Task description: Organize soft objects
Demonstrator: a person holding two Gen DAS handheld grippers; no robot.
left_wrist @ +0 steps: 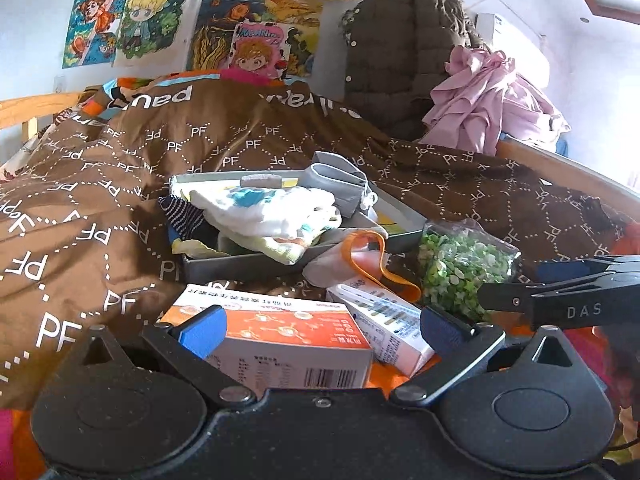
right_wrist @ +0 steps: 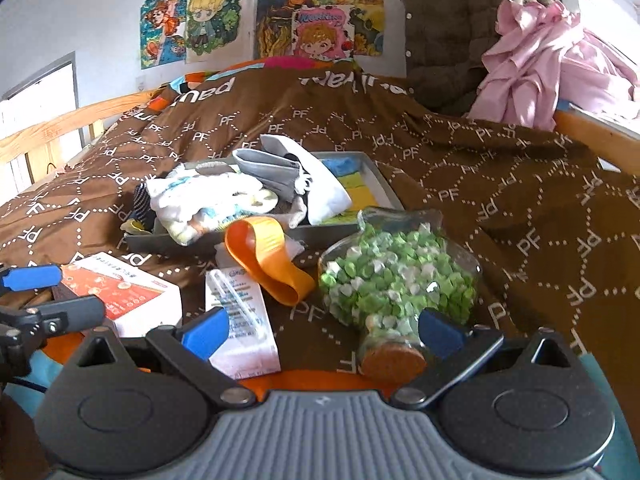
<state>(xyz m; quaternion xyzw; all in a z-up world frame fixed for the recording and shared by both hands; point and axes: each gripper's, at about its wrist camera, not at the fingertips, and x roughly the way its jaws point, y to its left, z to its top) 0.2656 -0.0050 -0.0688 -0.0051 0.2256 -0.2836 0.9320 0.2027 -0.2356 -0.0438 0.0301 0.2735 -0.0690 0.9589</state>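
While both tools are hanging low over the bed, neither is carrying anything. The left gripper (left_wrist: 320,330) is standing with its jaws wide, and the orange medicine box (left_wrist: 280,340) is lying between its blue pads without being pinched. The right gripper (right_wrist: 322,328) is likewise spread wide, with the white carton (right_wrist: 240,320) and the cork end of the glass bottle of green paper hearts (right_wrist: 400,280) sitting inside its span.

Taking the grey tray (right_wrist: 384,192) as the landmark: the boxes and bottle are lying in front of it on the brown quilt (left_wrist: 100,200). An orange ribbon loop (right_wrist: 268,260) and a pale cloth (right_wrist: 294,246) under it are resting just in front of the tray's near wall. Inside the tray, the soft goods are sitting heaped: a white printed cloth (left_wrist: 264,212), a striped sock (left_wrist: 184,216) toward its left end, and a folded grey mask (left_wrist: 336,188) on top. Beyond the tray a dark padded jacket (left_wrist: 396,52) and pink garment (left_wrist: 480,100) are hanging.

Risks, as judged: closing on the ribbon could drag the cloth beneath, or nudge the bottle into rolling on the soft quilt. The heap is overhanging the tray's near wall, so any added item may slide off. The two grippers are working close together and could collide.
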